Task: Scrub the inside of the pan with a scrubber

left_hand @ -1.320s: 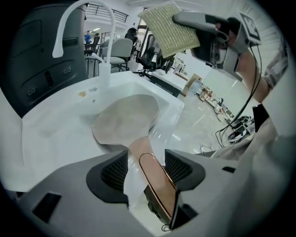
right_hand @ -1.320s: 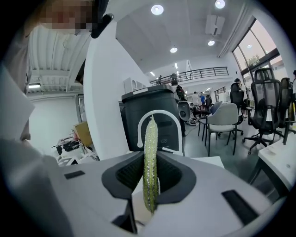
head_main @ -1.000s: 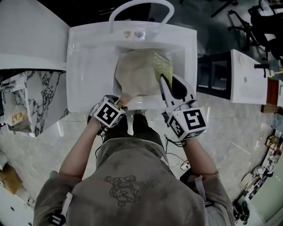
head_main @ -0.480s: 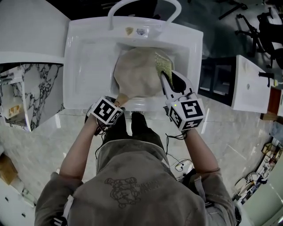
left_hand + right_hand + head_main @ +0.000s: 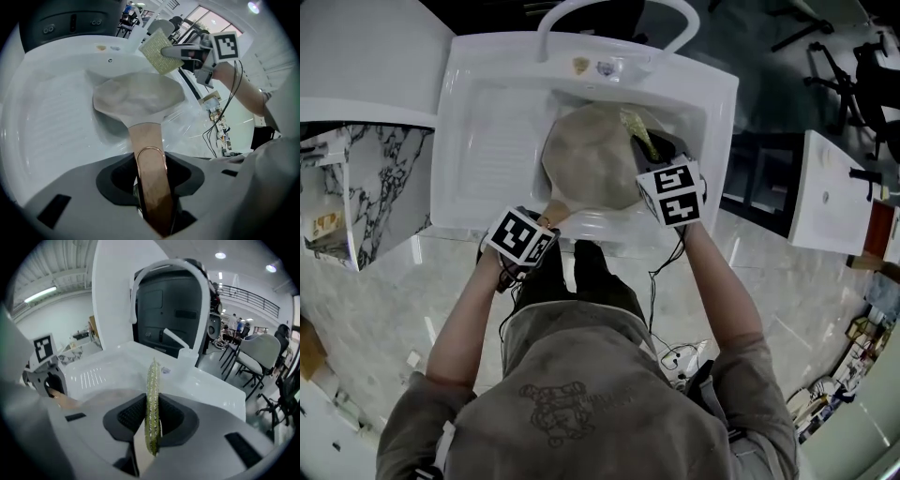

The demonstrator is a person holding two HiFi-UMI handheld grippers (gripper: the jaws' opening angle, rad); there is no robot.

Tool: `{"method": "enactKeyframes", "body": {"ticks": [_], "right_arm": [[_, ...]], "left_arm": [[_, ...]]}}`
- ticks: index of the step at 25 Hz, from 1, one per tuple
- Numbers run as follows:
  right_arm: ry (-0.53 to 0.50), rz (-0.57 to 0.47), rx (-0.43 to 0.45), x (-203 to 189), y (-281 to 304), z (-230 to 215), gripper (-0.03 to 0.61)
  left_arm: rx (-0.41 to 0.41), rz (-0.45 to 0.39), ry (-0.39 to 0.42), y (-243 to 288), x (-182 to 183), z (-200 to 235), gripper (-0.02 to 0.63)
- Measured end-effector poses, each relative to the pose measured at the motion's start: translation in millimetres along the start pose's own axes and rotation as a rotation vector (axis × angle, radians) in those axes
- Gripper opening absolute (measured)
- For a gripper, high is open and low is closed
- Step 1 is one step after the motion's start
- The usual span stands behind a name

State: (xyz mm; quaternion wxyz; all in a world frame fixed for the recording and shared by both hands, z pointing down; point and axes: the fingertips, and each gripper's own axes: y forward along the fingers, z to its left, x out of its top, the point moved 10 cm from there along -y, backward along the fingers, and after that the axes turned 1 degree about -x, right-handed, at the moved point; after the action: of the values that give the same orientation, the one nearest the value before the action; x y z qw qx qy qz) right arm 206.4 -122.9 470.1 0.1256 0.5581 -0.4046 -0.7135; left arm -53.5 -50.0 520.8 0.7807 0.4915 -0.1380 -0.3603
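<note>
Two grippers were both loaded: the left gripper point(image 5: 546, 217), lower centre-left of the head view, had its jaws just closing onto the pan's brown handle point(image 5: 149, 154), pads clamped on its sides; the pan point(image 5: 591, 155) sat in the white sink point(image 5: 487, 122) basin, upper centre. At its right, the right gripper point(image 5: 652, 150) pinched the yellow-green scrubber point(image 5: 636, 127) tight betw. its jaws, edge-on in its own view, approx. over the pan's right rim; contact w/ the pan couldn't be told.
</note>
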Motion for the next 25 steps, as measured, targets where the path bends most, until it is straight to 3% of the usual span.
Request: {"method": "enactKeyframes", "body": {"ticks": [4, 14, 20, 25], "right_arm": [[-0.125, 0.178, -0.017, -0.3, 44.9, -2.4, 0.075], [-0.259, 0.397, -0.094, -14.4, 134.0, 0.1, 0.075], [-0.279, 0.484, -0.051, -31.2, 169.4, 9.2, 0.075], [-0.270, 0.502, 0.080, -37.4, 186.7, 33.6, 0.074]], "left_arm": [[0.001, -0.007, -0.009, 0.2, -1.1, -0.4, 0.169], [-0.010, -0.003, -0.014, -0.3, -2.3, 1.7, 0.169], [-0.019, -0.001, -0.013, 0.6, -1.6, 3.7, 0.169], [-0.037, 0.001, -0.014, 0.8, -2.2, 4.9, 0.168]]}}
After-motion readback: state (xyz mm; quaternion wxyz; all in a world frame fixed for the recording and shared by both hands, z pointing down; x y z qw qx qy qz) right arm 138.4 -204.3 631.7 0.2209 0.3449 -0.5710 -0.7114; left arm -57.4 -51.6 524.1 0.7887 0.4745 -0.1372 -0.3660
